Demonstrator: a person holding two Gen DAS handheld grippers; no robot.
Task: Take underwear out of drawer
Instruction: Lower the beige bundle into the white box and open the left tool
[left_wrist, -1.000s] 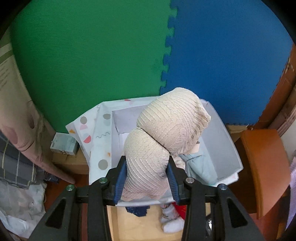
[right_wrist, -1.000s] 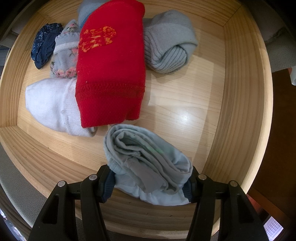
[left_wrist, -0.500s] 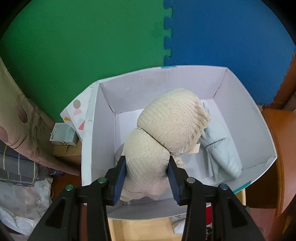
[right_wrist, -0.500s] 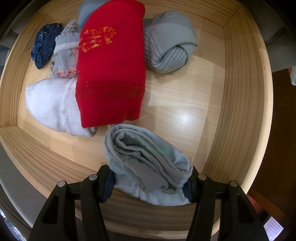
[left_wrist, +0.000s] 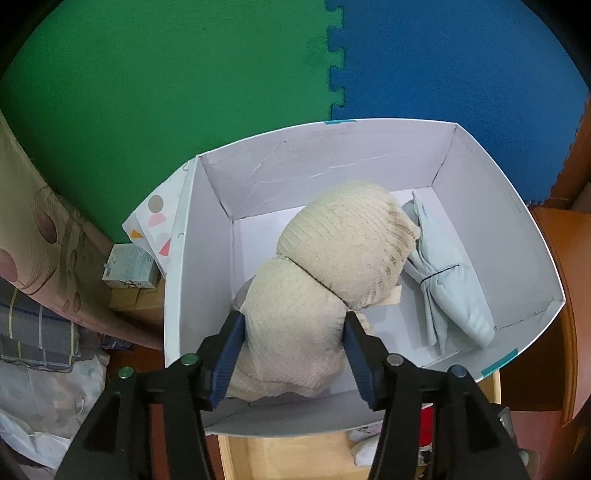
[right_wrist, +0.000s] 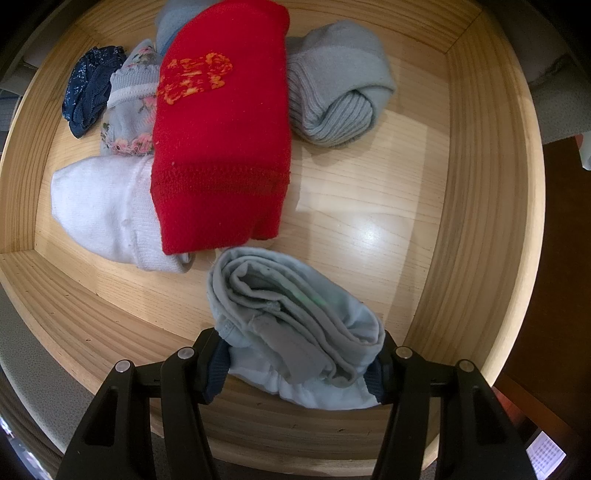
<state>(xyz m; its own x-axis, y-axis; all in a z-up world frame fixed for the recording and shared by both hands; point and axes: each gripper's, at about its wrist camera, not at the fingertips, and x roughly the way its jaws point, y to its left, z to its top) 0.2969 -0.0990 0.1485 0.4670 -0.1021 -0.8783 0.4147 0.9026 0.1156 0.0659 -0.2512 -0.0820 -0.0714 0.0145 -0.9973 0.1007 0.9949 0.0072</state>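
In the left wrist view a beige lace bra (left_wrist: 343, 251) lies inside a white cardboard box (left_wrist: 498, 173), beside a folded pale blue garment (left_wrist: 450, 288). My left gripper (left_wrist: 293, 339) straddles the near cup; its jaws are opening, and the blue pads still touch the fabric. In the right wrist view my right gripper (right_wrist: 299, 365) points down into a wooden drawer (right_wrist: 480, 221) and is shut on a rolled light blue underwear (right_wrist: 291, 310) near the front wall. A red garment (right_wrist: 221, 147), a white sock (right_wrist: 99, 206) and a grey roll (right_wrist: 336, 92) lie behind it.
A floral piece (right_wrist: 129, 103) and a navy lace piece (right_wrist: 88, 92) sit at the drawer's back left. Green foam mat (left_wrist: 166, 92) and blue foam mat (left_wrist: 461, 74) cover the floor beyond the box. A small carton (left_wrist: 129, 266) and piled cloth lie left; wooden furniture (left_wrist: 554, 277) stands right.
The left gripper sank with the bra into the white box, and its jaws now stand a little wider. The right gripper and the light blue underwear have not moved.
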